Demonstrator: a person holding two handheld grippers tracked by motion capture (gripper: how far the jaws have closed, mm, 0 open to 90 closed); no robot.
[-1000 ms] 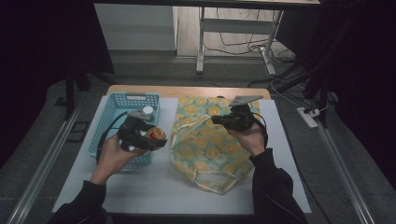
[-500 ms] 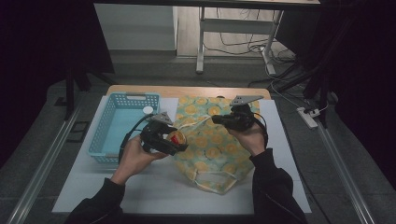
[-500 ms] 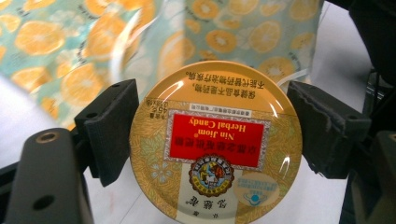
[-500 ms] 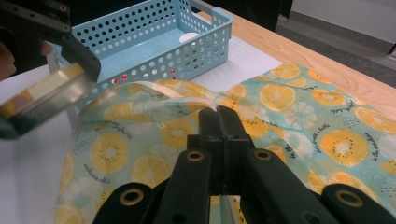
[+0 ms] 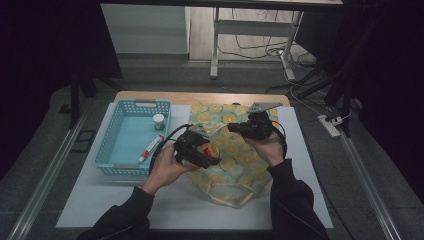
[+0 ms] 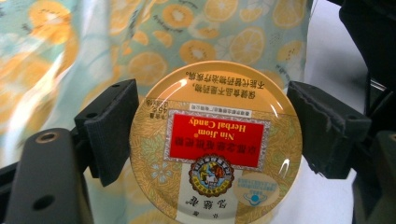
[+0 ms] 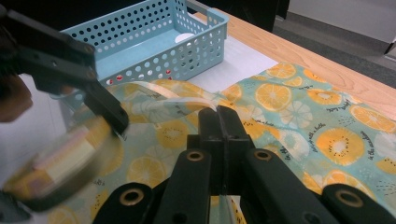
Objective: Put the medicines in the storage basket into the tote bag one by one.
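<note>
**Tin held over the bag**

We found the left gripper (image 6: 212, 140) clamped on a round yellow herbal candy tin (image 6: 215, 144) above the citrus-print fabric bag (image 5: 235, 155). The right gripper (image 7: 218, 114) pinched the bag's handle strap (image 7: 163, 93). A perforated blue plastic basket (image 5: 117, 155) stood beside the bag.

A blue basket (image 5: 114, 145) holds a small white jar (image 5: 158, 121) and a tube (image 5: 150, 148).

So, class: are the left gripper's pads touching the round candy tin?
Touching. In the left gripper view, both pads press against opposite edges of the candy tin, with no gap on either side; the left gripper holds it above the fruit-print bag.
</note>
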